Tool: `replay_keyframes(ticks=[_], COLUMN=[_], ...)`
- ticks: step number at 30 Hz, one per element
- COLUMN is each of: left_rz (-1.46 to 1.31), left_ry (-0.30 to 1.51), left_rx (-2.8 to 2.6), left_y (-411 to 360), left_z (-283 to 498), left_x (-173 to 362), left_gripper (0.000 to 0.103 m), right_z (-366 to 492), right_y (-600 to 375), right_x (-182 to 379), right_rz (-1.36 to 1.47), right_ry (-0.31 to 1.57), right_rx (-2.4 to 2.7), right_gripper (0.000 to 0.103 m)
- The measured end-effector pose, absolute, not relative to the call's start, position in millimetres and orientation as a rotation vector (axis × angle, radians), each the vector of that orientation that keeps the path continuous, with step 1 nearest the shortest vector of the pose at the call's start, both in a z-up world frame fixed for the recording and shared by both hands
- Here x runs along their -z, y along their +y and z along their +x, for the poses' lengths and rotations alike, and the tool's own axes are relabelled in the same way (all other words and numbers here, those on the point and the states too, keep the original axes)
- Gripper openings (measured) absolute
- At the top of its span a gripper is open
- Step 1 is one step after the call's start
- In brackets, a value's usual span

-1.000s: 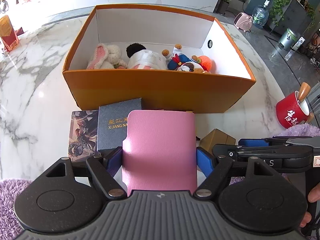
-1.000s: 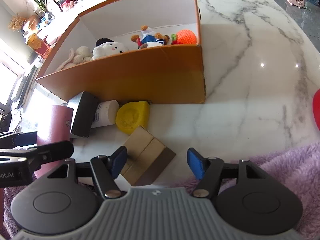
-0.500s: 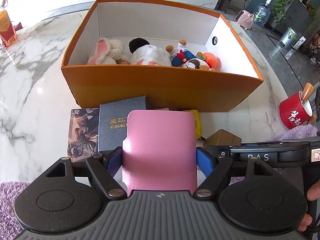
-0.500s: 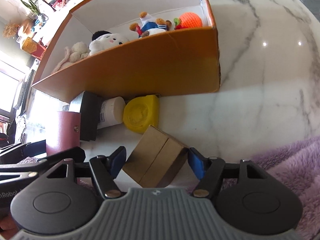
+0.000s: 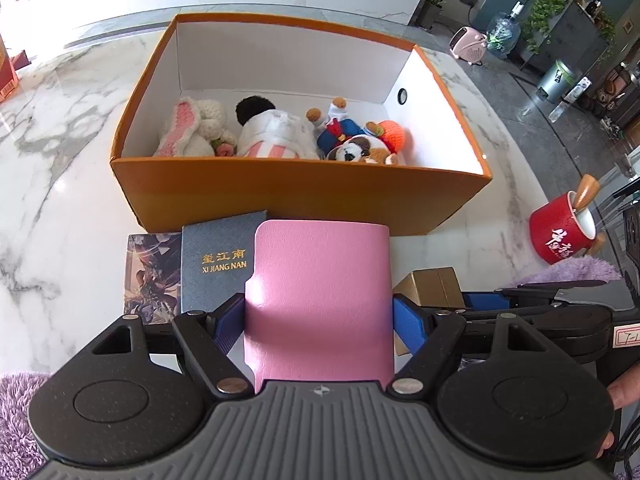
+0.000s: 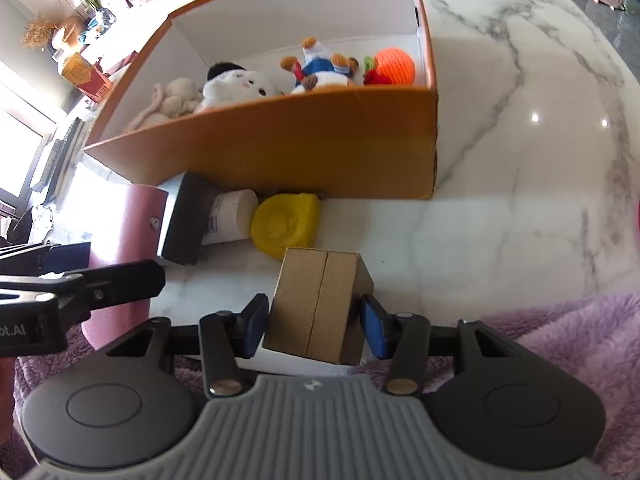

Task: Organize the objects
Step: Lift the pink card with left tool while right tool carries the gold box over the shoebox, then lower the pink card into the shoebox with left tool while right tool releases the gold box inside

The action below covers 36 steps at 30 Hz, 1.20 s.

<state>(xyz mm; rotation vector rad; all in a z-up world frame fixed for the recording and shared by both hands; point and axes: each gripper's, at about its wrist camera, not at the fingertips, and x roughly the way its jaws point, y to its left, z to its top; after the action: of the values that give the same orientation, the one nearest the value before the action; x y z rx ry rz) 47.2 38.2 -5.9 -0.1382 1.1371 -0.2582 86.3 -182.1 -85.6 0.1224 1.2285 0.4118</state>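
Observation:
My left gripper (image 5: pixel 318 320) is shut on a pink wallet (image 5: pixel 320 280) and holds it above the table, just in front of the orange box (image 5: pixel 296 196). My right gripper (image 6: pixel 314 322) is shut on a brown cardboard box (image 6: pixel 316 300), lifted and tilted; it also shows in the left wrist view (image 5: pixel 434 280). The orange box (image 6: pixel 300 152) holds several plush toys (image 5: pixel 276 132). The pink wallet shows at the left of the right wrist view (image 6: pixel 124 220).
A blue-grey case (image 5: pixel 216 260) and a picture card (image 5: pixel 150 276) lie left of the wallet. A yellow container (image 6: pixel 286 224), a white jar (image 6: pixel 232 216) and a dark box (image 6: pixel 184 216) lie against the orange box. A red mug (image 5: pixel 564 232) stands right. Purple rug (image 6: pixel 560 328) lies near.
My right gripper closed on the brown cardboard box and lifted it off the table. My left gripper rose with the pink wallet, showing more of the inside of the orange box.

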Motion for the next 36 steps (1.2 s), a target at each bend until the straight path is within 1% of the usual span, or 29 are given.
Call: replay_keyframes(ticks=[7, 11, 14, 18, 22, 27, 36], left_rz=[-0.165, -0.176, -0.186, -0.190, -0.228, -0.234, -0.270], left_ry=[1.106, 1.069, 1.038, 1.005, 1.005, 1.024, 1.078], left_rx=[0.314, 0.342, 0.353, 0.338, 0.347, 0.338, 0.337], left_y=[35.9, 35.1, 35.6, 36.2, 37.0, 34.3, 40.3], left_z=[49.3, 59.0, 71.0, 93.5, 120.1, 149.3, 184.5], left_x=[-16.6, -33.3, -45.3, -54.7, -54.0, -43.9, -18.7], left_gripper=[0.089, 0.089, 0.089, 0.089, 0.089, 0.089, 0.089], right_z=[84.6, 87.4, 98.1, 125.7, 160.0, 193.2, 212.1], right_y=[-200.0, -206.1, -208.0, -209.0, -201.4, -184.8, -161.6], right_x=[45.5, 9.6, -16.3, -34.4, -34.2, -9.9, 31.4], right_rz=[0.150, 0.154, 0.143, 0.119, 0.072, 0.000, -0.120], right_ry=[1.160, 1.068, 0.988, 0.923, 0.922, 0.982, 1.079], right_rx=[-0.442, -0.464, -0.469, -0.450, -0.436, -0.420, -0.402], right_gripper=[0.052, 0.052, 0.052, 0.052, 0.051, 0.051, 0.051])
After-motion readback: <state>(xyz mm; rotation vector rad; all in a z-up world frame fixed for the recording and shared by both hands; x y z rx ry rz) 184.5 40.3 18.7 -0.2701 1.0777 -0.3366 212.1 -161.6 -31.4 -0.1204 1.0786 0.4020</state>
